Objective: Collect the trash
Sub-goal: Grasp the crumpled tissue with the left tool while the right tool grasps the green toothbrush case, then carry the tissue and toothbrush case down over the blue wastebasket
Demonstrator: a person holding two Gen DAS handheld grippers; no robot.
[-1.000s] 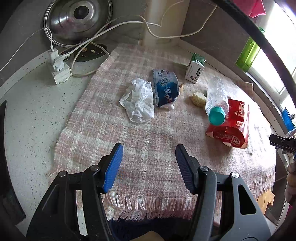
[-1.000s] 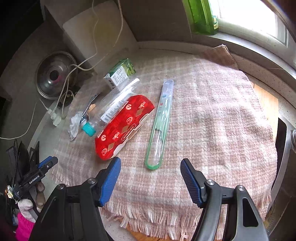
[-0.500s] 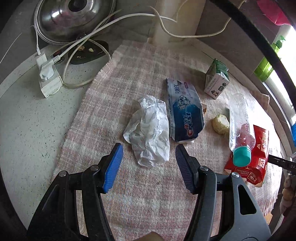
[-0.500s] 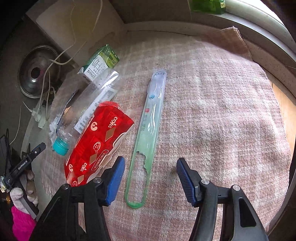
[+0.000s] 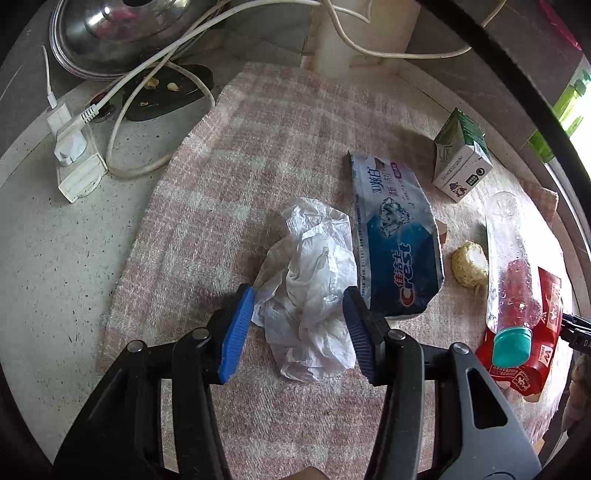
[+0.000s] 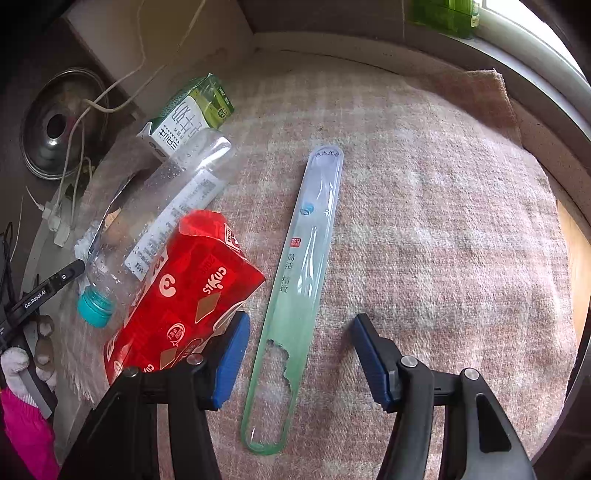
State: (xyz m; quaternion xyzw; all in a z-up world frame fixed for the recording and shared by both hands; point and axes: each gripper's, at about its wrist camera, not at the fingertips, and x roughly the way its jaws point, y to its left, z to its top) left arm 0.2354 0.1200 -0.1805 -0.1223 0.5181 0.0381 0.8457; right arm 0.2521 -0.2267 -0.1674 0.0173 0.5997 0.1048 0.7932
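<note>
Trash lies on a pink plaid cloth (image 5: 266,140). In the left wrist view my left gripper (image 5: 298,310) is open, its blue pads on either side of a crumpled white tissue (image 5: 310,295). Beside it lie a blue Crest toothpaste pack (image 5: 397,251), a food scrap (image 5: 469,264), a green-white carton (image 5: 461,155), a clear bottle with a teal cap (image 5: 511,284) and a red wrapper (image 5: 532,354). In the right wrist view my right gripper (image 6: 299,334) is open astride a long green toothbrush package (image 6: 295,295), with the red wrapper (image 6: 184,295) touching its left finger.
A power strip with white cables (image 5: 74,162), a steel pot lid (image 5: 122,33) and a dark dish (image 5: 166,88) sit on the speckled counter at the back left. A green bottle (image 6: 443,14) stands on the window sill. The bottle (image 6: 155,221) and carton (image 6: 184,118) lie left of the toothbrush package.
Both grippers have moved forward and down. The left one now has the tissue between its open fingers; the right one now has the toothbrush package between its open fingers.
</note>
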